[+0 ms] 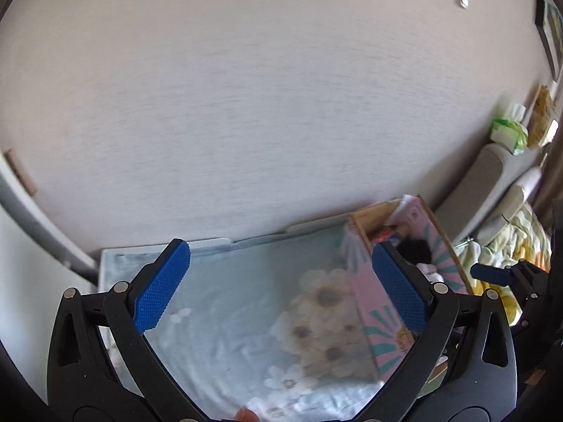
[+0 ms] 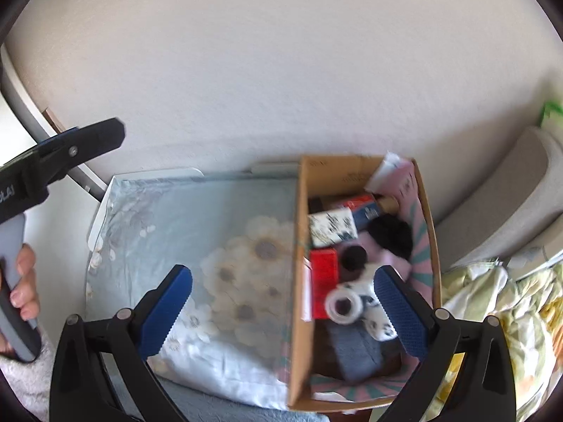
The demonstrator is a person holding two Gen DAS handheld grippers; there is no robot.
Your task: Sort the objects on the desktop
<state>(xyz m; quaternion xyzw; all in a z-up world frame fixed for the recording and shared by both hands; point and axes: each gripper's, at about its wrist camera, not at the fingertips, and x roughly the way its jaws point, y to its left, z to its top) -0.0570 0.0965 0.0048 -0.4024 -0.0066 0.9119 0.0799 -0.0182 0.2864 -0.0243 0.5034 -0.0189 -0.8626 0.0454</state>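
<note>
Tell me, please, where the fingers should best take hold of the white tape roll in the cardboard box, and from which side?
Probably from above, across its outer rim. The white tape roll lies with its dark hole facing up, on top of the other things in the cardboard box. The open right gripper hangs above the box.
</note>
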